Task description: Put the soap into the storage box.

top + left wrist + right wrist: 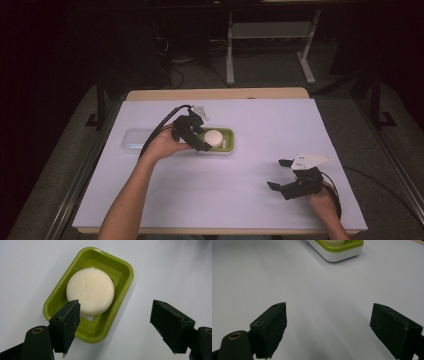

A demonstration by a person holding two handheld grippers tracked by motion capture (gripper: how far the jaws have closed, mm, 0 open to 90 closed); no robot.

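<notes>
sitting in a green soap dish (122,270) is a round cream soap bar (90,295), and the dish is seen left of centre on the white table sheet (260,130). the left gripper (115,322) is held right over it with jaws spread wide, one jaw over the dish's near rim, nothing pinched. a clear lid-like thing (134,140), hard to make out, is lying just left of the dish. the right gripper (280,174) is parked well apart near the front right, jaws also spread over bare sheet.
</notes>
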